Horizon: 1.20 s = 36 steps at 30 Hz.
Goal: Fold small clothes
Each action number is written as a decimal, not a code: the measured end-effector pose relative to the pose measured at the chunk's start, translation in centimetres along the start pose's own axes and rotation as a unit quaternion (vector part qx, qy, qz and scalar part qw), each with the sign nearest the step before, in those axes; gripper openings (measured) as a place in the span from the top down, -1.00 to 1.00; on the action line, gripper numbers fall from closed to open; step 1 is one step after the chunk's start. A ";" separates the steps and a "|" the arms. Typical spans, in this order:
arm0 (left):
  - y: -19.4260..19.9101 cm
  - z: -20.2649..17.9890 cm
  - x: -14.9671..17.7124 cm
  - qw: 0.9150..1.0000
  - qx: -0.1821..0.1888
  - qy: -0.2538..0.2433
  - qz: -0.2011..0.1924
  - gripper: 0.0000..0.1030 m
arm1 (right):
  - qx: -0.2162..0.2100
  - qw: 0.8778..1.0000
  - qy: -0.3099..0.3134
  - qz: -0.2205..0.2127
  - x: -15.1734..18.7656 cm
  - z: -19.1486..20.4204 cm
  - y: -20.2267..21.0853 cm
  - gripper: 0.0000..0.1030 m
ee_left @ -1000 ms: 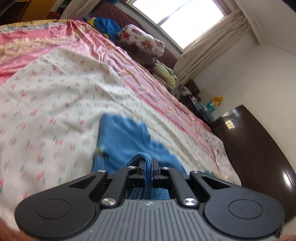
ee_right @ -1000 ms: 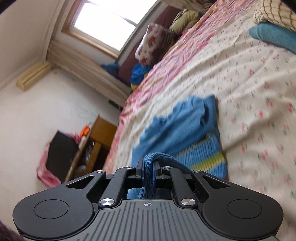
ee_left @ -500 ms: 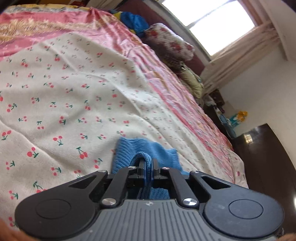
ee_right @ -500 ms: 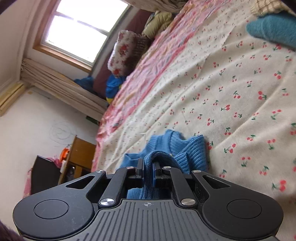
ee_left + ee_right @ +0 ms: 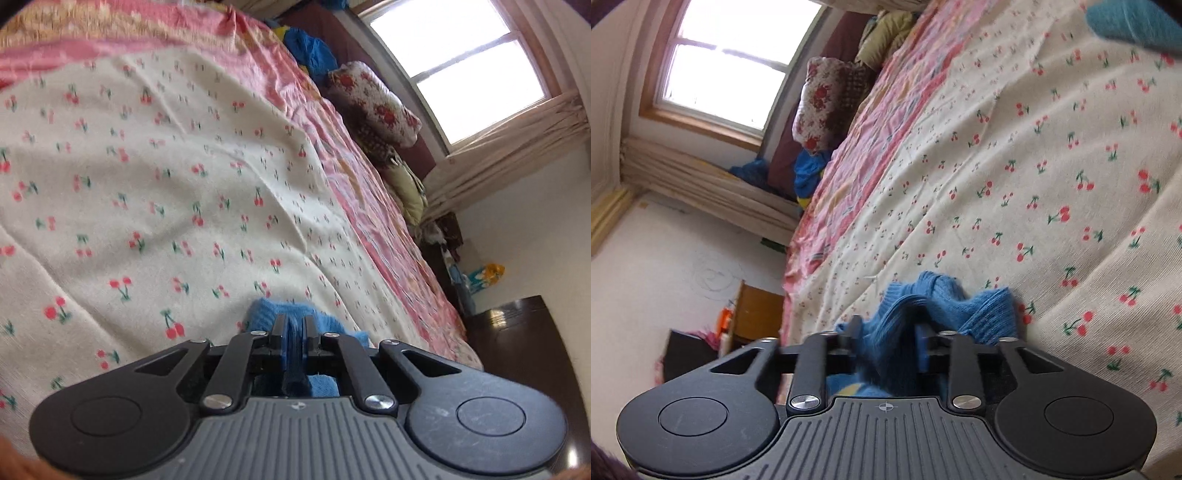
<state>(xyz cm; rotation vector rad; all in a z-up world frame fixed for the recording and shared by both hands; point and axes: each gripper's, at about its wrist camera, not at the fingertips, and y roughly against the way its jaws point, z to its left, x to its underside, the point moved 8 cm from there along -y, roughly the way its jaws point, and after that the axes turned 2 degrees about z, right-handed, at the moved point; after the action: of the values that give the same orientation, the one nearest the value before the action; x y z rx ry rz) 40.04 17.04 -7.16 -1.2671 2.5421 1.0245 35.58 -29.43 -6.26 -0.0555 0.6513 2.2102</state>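
Underneath both grippers spreads a cherry-print sheet (image 5: 177, 192) over a pink bedspread (image 5: 871, 122), with a floral pillow (image 5: 376, 107) and window (image 5: 720, 70) beyond. Since half a second ago, the right gripper (image 5: 886, 339) has spread apart, the blue knit sweater (image 5: 945, 306) loose between its fingers; the left gripper (image 5: 293, 328) remains clamped on the sweater's fold.

Both wrist cameras are sitting low behind their own fingers (image 5: 279, 325), looking forward along them, close over the cherry-print bed cover (image 5: 155, 177). Both are taking in the floral pillow (image 5: 827, 107) and window (image 5: 727, 62) far ahead of the fingers.
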 end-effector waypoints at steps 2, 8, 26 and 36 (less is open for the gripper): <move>0.4 -0.4 -0.3 1.000 -0.005 -0.015 -0.009 0.78 | -0.013 1.000 -0.012 -0.002 -0.2 0.0 0.0 0.30; 2.2 -1.3 -0.5 0.997 -0.021 -0.066 -0.027 0.77 | -0.019 1.000 -0.015 -0.009 -0.7 0.4 -0.2 0.23; 2.1 -5.8 9.3 0.941 -0.050 -0.330 0.060 0.69 | -0.007 0.999 0.043 -0.005 0.6 2.0 0.8 0.14; 1.6 -2.1 6.5 0.956 -0.116 -0.267 0.036 0.69 | 0.124 0.972 0.197 0.021 4.7 -0.2 1.8 0.23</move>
<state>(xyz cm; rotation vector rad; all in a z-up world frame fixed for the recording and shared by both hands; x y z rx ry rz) 35.03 12.14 -7.26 -0.7934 2.1066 1.4793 31.11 -27.18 -6.88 -0.3617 1.1514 2.1580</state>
